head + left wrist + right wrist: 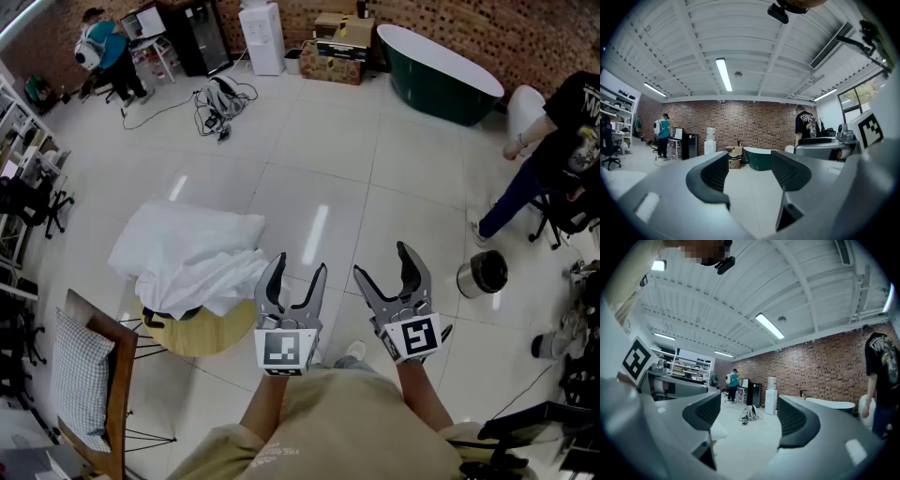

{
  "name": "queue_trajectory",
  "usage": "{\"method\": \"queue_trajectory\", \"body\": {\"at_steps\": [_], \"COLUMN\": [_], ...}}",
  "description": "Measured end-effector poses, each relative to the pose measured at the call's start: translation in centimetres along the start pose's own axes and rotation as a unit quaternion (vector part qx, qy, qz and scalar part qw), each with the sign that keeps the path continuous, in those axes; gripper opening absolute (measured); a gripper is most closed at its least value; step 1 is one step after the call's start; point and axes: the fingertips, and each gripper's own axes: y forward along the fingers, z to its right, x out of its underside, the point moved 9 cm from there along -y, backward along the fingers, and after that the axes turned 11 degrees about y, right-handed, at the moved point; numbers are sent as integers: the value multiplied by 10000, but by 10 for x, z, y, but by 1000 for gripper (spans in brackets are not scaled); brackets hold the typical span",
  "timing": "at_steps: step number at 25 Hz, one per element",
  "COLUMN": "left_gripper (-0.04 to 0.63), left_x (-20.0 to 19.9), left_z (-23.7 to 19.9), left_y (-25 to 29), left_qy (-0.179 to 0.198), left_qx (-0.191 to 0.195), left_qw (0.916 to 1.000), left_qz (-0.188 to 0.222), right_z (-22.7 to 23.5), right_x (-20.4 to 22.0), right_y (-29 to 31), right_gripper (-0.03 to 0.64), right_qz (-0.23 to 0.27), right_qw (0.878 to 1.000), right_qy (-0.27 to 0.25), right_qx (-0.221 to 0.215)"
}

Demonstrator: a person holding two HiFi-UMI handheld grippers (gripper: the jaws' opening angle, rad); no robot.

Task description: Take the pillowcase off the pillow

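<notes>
Two grippers are held low in front of the person, well apart from the pillow (192, 236). The left gripper (300, 264) has its jaws partly apart and the right gripper (382, 260) has them wide. Each gripper's own view shows only floor and the far brick wall between the pads, so both are empty.

The pillow lies on a round stool (214, 336) to the left of the left gripper. Its long axis runs roughly left to right across the head view. The pillowcase (214, 281) is bunched in loose folds on the near side, spilling over the stool's rim towards the left gripper. I cannot tell which end is open.

A chair (120, 375) with a checked cushion (80, 375) stands just beside the stool on the near left. Bare floor (319, 178) stretches ahead and to the right, as far as a metal bin (483, 272).
</notes>
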Motion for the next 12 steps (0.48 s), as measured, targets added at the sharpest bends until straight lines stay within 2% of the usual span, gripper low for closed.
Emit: {"method": "queue_trajectory", "body": {"at_steps": [3,6,9,12], "left_gripper": [297,346,354,356], "left_x": [17,68,130,144], "left_z": [-38,-51,-57,-81], "left_y": [-25,-30,-40,-73], "left_qy": [29,80,158,103], "left_qx": [-220,-645,-1288,-1896], "left_qw": [9997,9976,9908,9803], "left_qz": [-124,-249,-396,-541], "right_z": [-42,-43,-35,-66], "right_x": [17,65,127,140], "right_y": [32,60,85,105], "right_gripper": [377,377,378,378], "right_qz": [-63,-23,-16,-71], "right_qw": [9993,9965,9893,9787], "right_qy": [35,80,212,247], "right_qx": [-358,-830,-1442,-2039]}}
